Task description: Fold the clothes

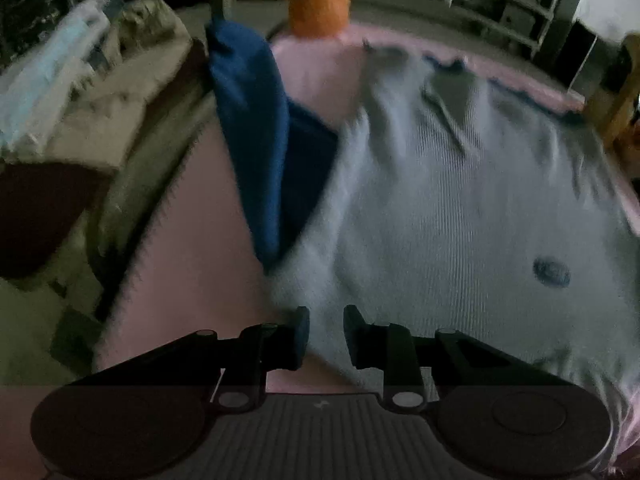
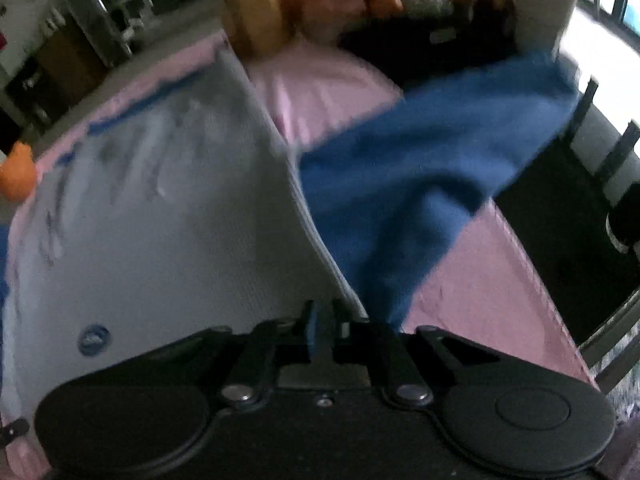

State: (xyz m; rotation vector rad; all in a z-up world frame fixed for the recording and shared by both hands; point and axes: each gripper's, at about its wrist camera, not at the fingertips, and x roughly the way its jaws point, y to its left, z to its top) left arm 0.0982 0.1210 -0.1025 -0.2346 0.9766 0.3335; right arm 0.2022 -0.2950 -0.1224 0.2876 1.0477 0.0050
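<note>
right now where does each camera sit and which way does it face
Left wrist: on the left tongs, angled down over the grey-white shirt, its blue sleeve and pink cover; only the tongs show.
Right wrist: on the right tongs, angled down along the shirt's edge, jaws nearly together; only the tongs show.
Shared: shirt, round logo, pink cover, orange object.

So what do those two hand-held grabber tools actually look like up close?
Both look alike. The left gripper is matte black: two round discs at its base, angled link arms with silver pivot pins, a ribbed grey plate between them, and short black jaws with blue-tinted pads. The right gripper has the same black discs, links and silver pins, with a blue pad showing. No cables, sleeves or hands are visible.
</note>
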